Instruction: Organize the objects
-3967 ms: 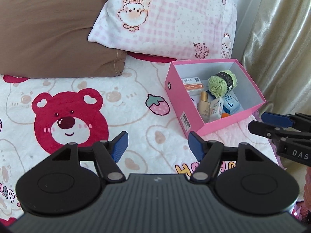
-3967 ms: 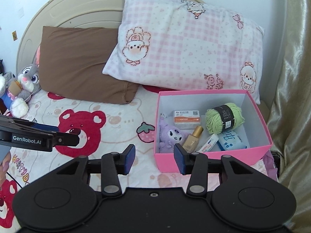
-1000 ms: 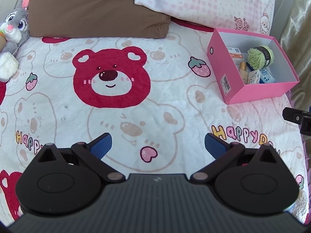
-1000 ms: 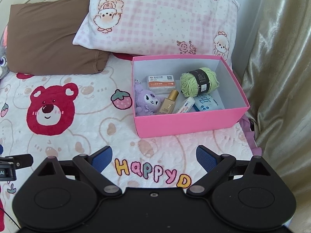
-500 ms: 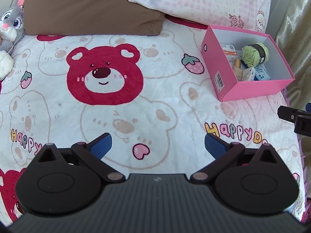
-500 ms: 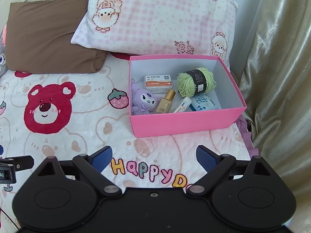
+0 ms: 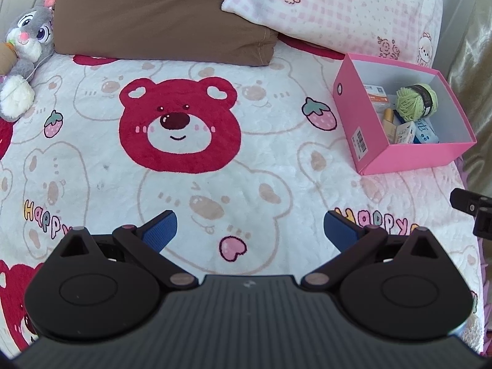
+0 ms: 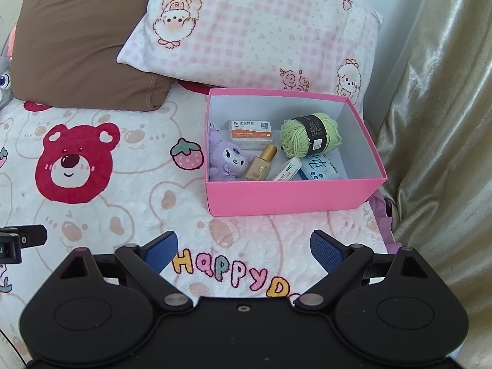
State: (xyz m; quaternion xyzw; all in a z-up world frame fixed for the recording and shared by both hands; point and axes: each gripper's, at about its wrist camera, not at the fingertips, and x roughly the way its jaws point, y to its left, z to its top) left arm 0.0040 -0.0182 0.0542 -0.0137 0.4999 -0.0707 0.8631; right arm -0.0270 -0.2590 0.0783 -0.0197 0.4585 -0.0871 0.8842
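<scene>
Bed (image 7: 261, 172): covered in a white plush blanket printed with red bear faces, strawberries and "Happy Day" lettering. The middle and near stretch of the blanket is open, with nothing lying on it.

Head end: brown pillow (image 7: 160, 12) and pink checked pillow (image 8: 255, 30), side by side, the checked one overlapping the brown. Grey plush rabbit (image 7: 26, 52) at the far left edge, beside the brown pillow.

Right edge: gold curtain (image 8: 436, 107) hangs close along the side of the bed, just beyond the box.

Pink box (image 8: 292, 196): open-topped, white inside, standing on the blanket at the right side of the bed, in front of the checked pillow and near the curtain. A barcode label shows on its left end in the left wrist view.

Contents, all loose in one compartment:
- purple plush toy (image 8: 226, 160), at the left wall;
- flat white-and-orange packet (image 8: 250, 132), toward the back;
- green yarn ball (image 8: 310, 135) with black band, back right;
- gold-capped bottle (image 8: 261, 166), lying tilted, centre front;
- small white tube box (image 8: 284, 170), beside the bottle;
- blue-and-white pack (image 8: 323, 167), front right.

Left hand-held gripper (image 7: 249, 230): fingers spread wide, holding nothing, over the near blanket, well apart from the box.

Right hand-held gripper (image 8: 243, 250): fingers spread wide, holding nothing, over the lettering, in front of the box's near wall.
</scene>
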